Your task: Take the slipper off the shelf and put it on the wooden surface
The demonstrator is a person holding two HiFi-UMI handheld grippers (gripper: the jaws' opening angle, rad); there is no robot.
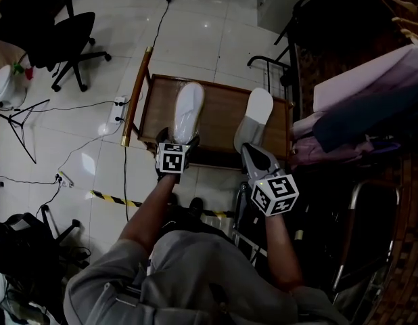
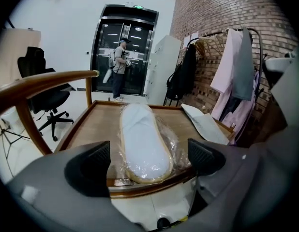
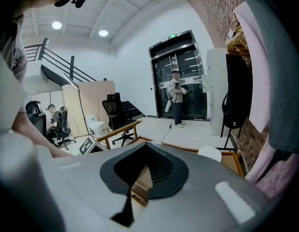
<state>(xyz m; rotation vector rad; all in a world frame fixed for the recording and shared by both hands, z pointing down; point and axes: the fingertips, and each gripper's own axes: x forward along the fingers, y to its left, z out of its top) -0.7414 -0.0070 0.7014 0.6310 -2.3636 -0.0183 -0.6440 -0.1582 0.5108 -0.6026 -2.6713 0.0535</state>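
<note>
- the wrapped slipper [image 2: 142,139] is lying on the wooden surface [image 2: 98,124], its heel at the near edge.
- the left gripper [image 2: 147,162] is spreading its fingers wide on either side of the slipper without pressing on it, so the placing looks done.
- the right gripper [image 3: 142,170] is clenched, apparently on nothing.
- the next move calls for backing the left gripper straight out without snagging the wrap.
- a second slipper [image 1: 258,110] is lying beside the first, and a curved wooden rail [image 2: 43,83] is crowding the left.

Wooden surface [image 1: 221,122] under a wrapped slipper [image 1: 187,112] and another slipper [image 1: 255,117].
</note>
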